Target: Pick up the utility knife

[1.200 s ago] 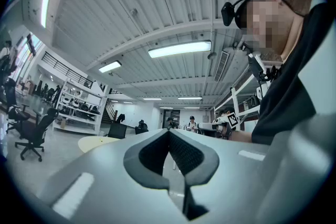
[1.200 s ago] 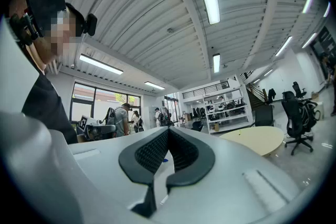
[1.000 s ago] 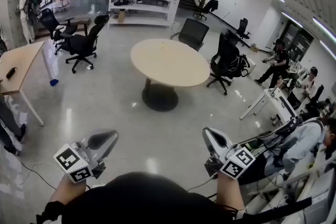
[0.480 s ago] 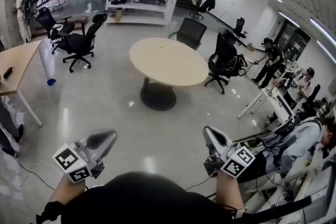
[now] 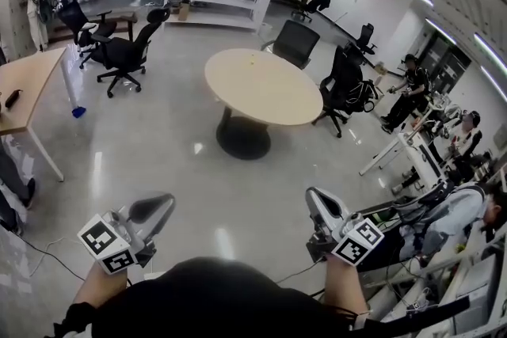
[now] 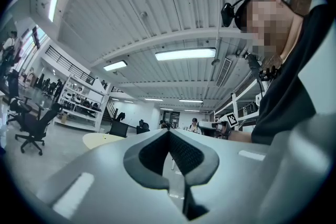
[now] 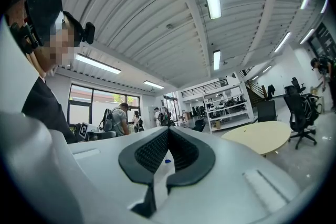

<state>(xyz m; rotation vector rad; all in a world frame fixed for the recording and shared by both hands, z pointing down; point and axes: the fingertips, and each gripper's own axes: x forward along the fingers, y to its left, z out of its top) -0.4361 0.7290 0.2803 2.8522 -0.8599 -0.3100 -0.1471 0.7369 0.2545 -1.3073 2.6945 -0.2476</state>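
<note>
- Left tongs (image 5: 158,208) are sitting closed, empty, at 7 o'clock.
- Right tongs (image 5: 315,200) are sitting closed, empty, at 5 o'clock.
- Table (image 5: 261,87) is standing at 12 o'clock, well apart.

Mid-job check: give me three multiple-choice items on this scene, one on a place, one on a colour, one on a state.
1. In the head view the round table stands: A) far left B) mid-floor, centre C) bottom right.
2. Its top is: A) black B) blue C) beige.
3. The left gripper and right gripper are: A) both shut, empty B) both open C) left open, right shut.
B: it stands mid-floor, centre. C: the top is pale beige. A: each gripper view shows jaws closed together, nothing between.
</note>
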